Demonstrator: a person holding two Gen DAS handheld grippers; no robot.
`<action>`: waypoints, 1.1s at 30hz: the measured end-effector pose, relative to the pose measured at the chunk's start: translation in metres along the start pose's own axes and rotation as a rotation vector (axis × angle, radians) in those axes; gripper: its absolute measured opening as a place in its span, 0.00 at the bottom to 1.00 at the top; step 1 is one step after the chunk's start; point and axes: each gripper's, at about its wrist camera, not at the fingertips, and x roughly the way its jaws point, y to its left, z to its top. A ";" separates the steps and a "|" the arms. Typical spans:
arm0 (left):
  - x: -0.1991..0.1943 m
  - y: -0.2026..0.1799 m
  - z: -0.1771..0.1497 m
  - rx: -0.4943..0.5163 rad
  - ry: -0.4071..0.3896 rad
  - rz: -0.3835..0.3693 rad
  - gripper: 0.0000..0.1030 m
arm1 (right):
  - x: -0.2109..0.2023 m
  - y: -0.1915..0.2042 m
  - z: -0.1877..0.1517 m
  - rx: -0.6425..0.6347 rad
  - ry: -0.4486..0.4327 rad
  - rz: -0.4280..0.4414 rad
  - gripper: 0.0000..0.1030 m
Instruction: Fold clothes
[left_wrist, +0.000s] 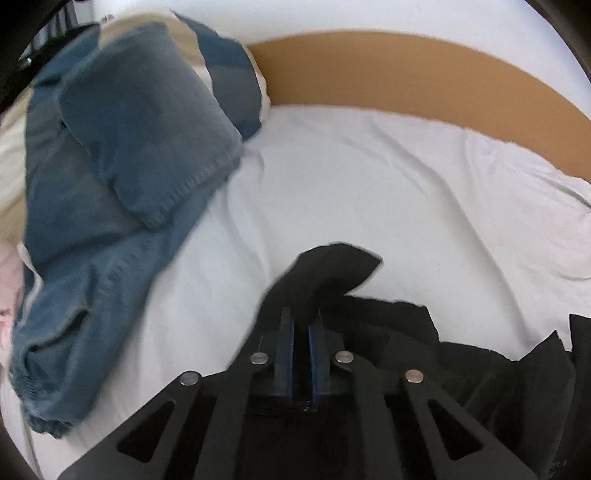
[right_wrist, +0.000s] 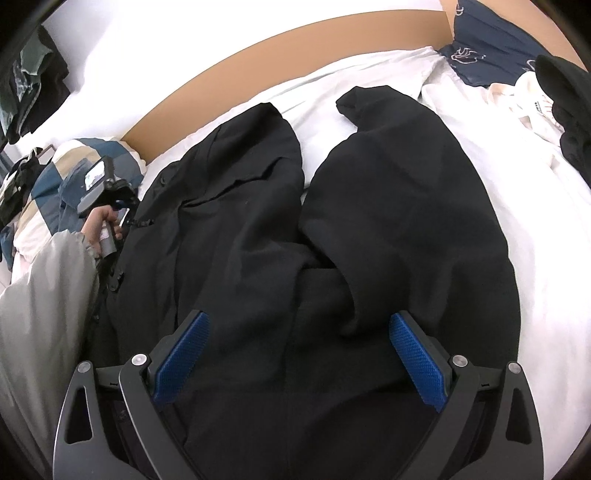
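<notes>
The black pants (right_wrist: 332, 221) lie spread on the white bed (right_wrist: 535, 229) — two legs point away toward the brown headboard (right_wrist: 258, 59), wrinkled where they meet. The left gripper (left_wrist: 301, 328) has its jaws pinched tight on a black corner of the pants at their left edge. The right gripper (right_wrist: 299, 350) hangs over the pants with its jaws wide apart, gripping nothing. One pair of blue jeans (left_wrist: 110, 166) lies bunched by a checked pillow (left_wrist: 229, 55) — one black pants, one jeans, two grippers.
</notes>
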 end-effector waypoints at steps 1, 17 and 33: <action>-0.006 0.004 0.002 -0.004 -0.016 0.007 0.05 | -0.001 -0.001 0.000 0.002 -0.002 0.001 0.97; -0.184 -0.038 0.044 0.195 -0.224 -0.192 0.05 | -0.018 -0.010 0.004 0.038 -0.034 0.026 0.97; -0.250 -0.131 0.065 0.153 -0.291 -0.407 0.05 | -0.045 -0.040 0.009 0.076 -0.071 0.033 0.97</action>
